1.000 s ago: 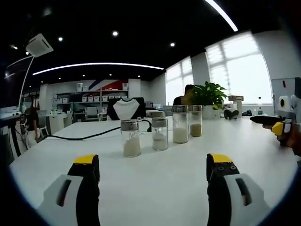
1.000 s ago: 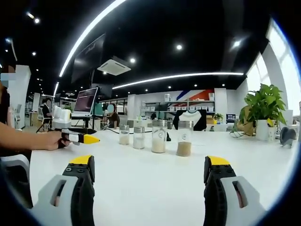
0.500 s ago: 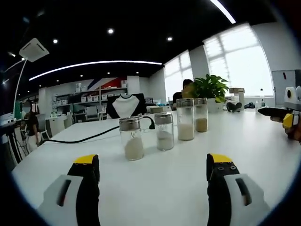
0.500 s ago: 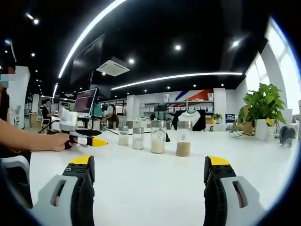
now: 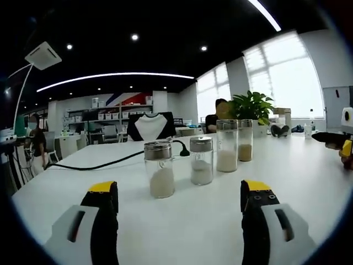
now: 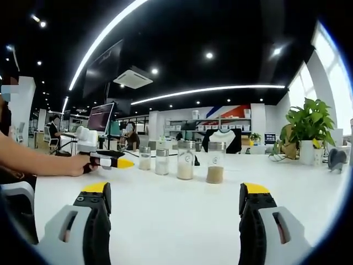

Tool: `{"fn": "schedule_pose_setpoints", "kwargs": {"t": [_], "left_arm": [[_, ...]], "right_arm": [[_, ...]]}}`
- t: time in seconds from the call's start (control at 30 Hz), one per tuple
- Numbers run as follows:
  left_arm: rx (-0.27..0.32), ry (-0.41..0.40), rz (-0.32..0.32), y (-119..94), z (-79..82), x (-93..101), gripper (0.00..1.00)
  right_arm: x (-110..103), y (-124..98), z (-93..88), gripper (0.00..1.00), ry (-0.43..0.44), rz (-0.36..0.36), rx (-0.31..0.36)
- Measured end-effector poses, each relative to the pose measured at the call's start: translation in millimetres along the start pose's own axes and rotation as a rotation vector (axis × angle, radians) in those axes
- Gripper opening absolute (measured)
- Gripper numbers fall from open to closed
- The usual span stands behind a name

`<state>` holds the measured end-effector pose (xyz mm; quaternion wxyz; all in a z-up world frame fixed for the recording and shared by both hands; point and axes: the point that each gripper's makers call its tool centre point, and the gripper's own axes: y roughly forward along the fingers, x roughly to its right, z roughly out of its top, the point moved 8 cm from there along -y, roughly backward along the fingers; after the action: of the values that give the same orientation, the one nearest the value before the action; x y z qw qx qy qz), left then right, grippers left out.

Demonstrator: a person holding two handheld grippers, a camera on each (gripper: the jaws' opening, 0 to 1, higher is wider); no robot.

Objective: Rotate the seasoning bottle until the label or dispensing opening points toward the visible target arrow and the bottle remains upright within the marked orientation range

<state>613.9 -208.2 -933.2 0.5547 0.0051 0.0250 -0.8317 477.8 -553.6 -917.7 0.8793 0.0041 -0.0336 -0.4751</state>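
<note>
Four seasoning bottles [image 6: 186, 160] stand upright in a row on the white table [image 6: 176, 215], beyond the right gripper [image 6: 174, 196] whose jaws stand wide apart. The left gripper [image 6: 118, 163], held in a hand [image 6: 83, 164], points toward the row from the left.

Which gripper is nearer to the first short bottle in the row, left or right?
Left. The left gripper faces the short bottle just ahead. The right gripper stays farther back, facing the row's middle.
</note>
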Motion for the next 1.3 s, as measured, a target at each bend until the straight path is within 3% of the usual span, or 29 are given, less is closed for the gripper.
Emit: {"fn": "schedule_pose_setpoints", "kwargs": {"t": [0.23,0.43,0.73,0.87,1.17,1.3], "left_arm": [[-0.01,0.003,0.005,13,-1.0,-2.8,0.96],[0.018,-0.007,0.019,21,1.0,-9.7,0.92],[0.029,-0.002,0.038,42,2.4,-17.5,0.83],[0.02,0.03,0.055,51,1.8,-17.8,0.75],[0.037,0.014,0.048,68,4.1,-22.7,0.65],[0.033,0.007,0.031,69,4.2,-15.3,0.64]], "right_arm": [[0,0,-0.7,0.98,-0.004,-0.003,-0.006],[0,0,-0.7,0.98,-0.006,-0.005,-0.005],[0,0,-0.4,0.98,-0.01,-0.003,-0.004],[1,0,-0.4,0.98,-0.007,-0.002,-0.003],[3,1,-0.9,0.98,-0.004,0.0,-0.003],[3,1,-0.9,0.98,-0.002,-0.002,-0.002]]}}
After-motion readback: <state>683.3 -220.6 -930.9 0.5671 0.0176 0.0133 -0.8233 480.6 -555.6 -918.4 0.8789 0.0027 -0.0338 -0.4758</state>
